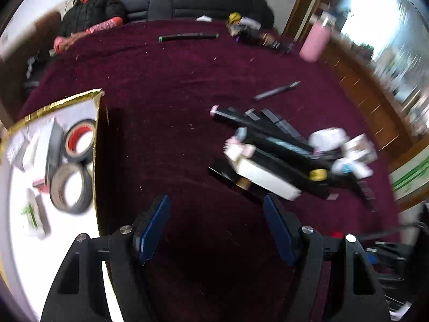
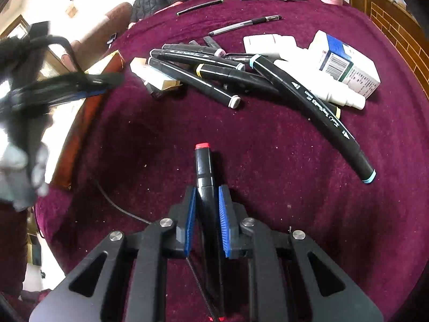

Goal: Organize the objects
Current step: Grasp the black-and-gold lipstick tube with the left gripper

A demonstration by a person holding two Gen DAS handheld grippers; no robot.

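Observation:
My right gripper (image 2: 206,190) is shut on a black marker with a red cap (image 2: 203,161), which points away from me just above the maroon cloth. Beyond it lies a heap of black markers (image 2: 214,67), with one long blue-capped marker (image 2: 316,104) and white bottles (image 2: 321,88) at its right. My left gripper (image 1: 215,201) stands open with nothing between its blue pads, over bare cloth between a gold-rimmed box (image 1: 53,102) on the left and the marker heap (image 1: 281,147) on the right. The left gripper (image 2: 107,86) also shows blurred at the left of the right wrist view.
The box holds two tape rolls (image 1: 72,185) and small items. A blue and white carton (image 2: 346,64), pens (image 2: 241,25) and a pink bottle (image 1: 315,41) lie further out on the table (image 1: 161,80). A person in a dark jacket (image 1: 93,10) sits at the far edge.

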